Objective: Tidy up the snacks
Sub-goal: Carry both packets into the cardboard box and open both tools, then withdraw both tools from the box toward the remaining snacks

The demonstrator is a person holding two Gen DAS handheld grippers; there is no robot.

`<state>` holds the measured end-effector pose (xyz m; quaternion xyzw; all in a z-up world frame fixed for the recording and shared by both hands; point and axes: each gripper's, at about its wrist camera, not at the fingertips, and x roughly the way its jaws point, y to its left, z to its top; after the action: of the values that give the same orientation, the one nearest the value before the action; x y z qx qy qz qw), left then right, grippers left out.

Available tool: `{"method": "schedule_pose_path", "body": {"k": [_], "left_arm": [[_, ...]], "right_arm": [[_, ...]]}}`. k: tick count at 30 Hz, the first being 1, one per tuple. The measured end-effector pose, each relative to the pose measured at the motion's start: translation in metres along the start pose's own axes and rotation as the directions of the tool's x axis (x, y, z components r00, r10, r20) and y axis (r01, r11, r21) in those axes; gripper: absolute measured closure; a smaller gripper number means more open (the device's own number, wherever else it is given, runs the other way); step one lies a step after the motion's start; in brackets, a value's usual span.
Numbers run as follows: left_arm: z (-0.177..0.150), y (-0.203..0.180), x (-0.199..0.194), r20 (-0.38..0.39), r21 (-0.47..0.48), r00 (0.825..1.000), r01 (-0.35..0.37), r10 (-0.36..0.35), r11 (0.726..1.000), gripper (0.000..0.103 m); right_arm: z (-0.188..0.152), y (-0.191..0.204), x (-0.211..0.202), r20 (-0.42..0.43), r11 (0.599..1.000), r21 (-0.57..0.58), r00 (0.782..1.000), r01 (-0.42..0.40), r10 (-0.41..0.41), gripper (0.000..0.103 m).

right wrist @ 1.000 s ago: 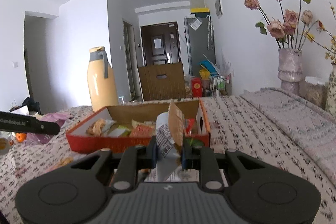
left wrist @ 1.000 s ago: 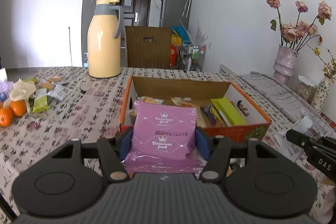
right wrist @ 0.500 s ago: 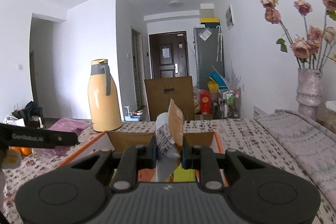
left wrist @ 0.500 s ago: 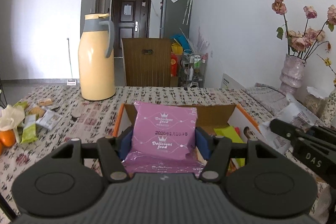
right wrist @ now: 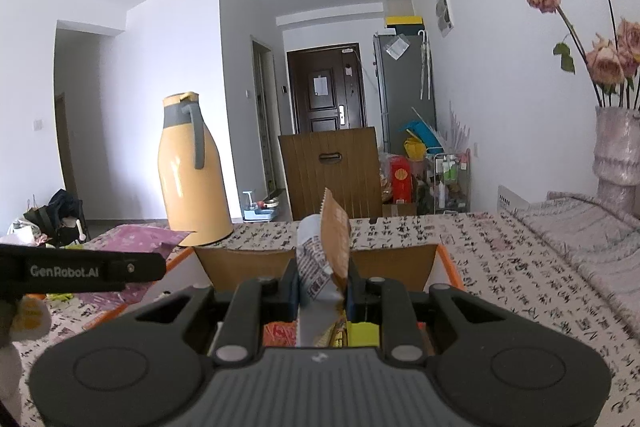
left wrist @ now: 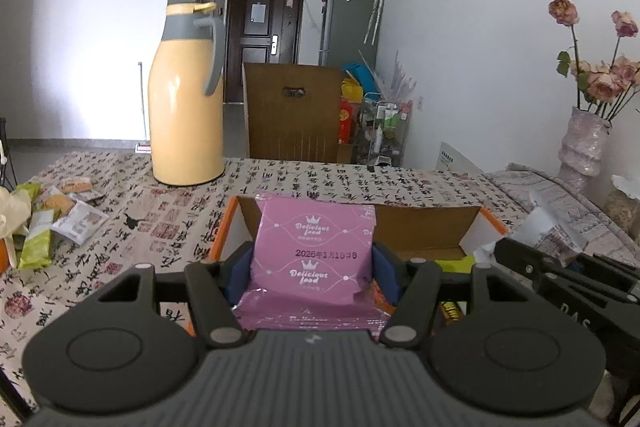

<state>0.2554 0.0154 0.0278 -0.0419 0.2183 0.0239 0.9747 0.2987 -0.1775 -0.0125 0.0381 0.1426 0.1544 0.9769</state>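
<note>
Pink packet (left wrist: 316,255), "Delicious food", in left tool (left wrist: 314,273).

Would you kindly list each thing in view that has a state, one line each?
Left gripper: shut on the pink packet, held upright.
Right gripper: shut on a brown and white packet, held upright.
Orange box: open, snacks inside.
Yellow flask: upright, lid closed.
Loose snacks: lying on the tablecloth, outside the box.
Roses: wilted, standing in a vase.
</note>
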Motion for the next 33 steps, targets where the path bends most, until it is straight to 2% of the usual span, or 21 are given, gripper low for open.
{"method": "schedule_pose_path", "body": {"k": [9, 18, 20, 21, 22, 24, 26, 28, 33], "left_arm": [[-0.01, 0.005, 0.012, -0.034, -0.001, 0.999, 0.012, -0.012, 1.0, 0.04], [-0.009, 0.006, 0.005, -0.013, -0.011, 1.0, -0.002, 0.002, 1.0, 0.039], [-0.008, 0.007, 0.001, 0.009, -0.011, 1.0, -0.004, 0.004, 1.0, 0.033], [-0.008, 0.007, -0.002, 0.02, -0.013, 1.0, -0.003, 0.003, 1.0, 0.024], [-0.007, 0.007, -0.005, 0.034, -0.015, 0.999, -0.007, 0.007, 1.0, 0.019], [-0.007, 0.006, -0.011, 0.064, -0.018, 0.998, -0.027, 0.028, 0.999, 0.0], [-0.006, 0.007, -0.014, 0.081, -0.022, 0.996, -0.032, 0.034, 0.999, 0.0], [-0.005, 0.008, -0.015, 0.08, -0.031, 0.996, -0.023, 0.026, 0.999, 0.0], [-0.006, 0.007, -0.013, 0.073, -0.033, 0.997, -0.026, 0.028, 0.999, 0.0]], "right_arm": [[-0.009, -0.008, 0.007, -0.032, 1.0, 0.024, 0.999, -0.016, 0.017, 0.083], [-0.011, -0.008, 0.007, -0.044, 1.0, 0.028, 0.999, -0.007, 0.009, 0.083], [-0.011, -0.009, 0.007, -0.045, 0.999, 0.033, 0.999, -0.005, 0.006, 0.079], [-0.011, -0.009, 0.006, -0.043, 0.999, 0.033, 0.999, 0.001, 0.001, 0.079], [-0.011, -0.009, 0.006, -0.042, 0.999, 0.033, 0.999, 0.004, -0.003, 0.075], [-0.01, -0.01, 0.004, -0.039, 0.999, 0.038, 0.999, 0.009, -0.008, 0.053], [-0.01, -0.01, 0.002, -0.03, 0.999, 0.041, 0.999, 0.023, -0.022, 0.016], [-0.009, -0.011, 0.0, -0.02, 0.999, 0.045, 0.999, 0.029, -0.028, 0.002], [-0.011, -0.014, 0.001, -0.026, 0.998, 0.056, 0.999, 0.033, -0.032, 0.0]]}}
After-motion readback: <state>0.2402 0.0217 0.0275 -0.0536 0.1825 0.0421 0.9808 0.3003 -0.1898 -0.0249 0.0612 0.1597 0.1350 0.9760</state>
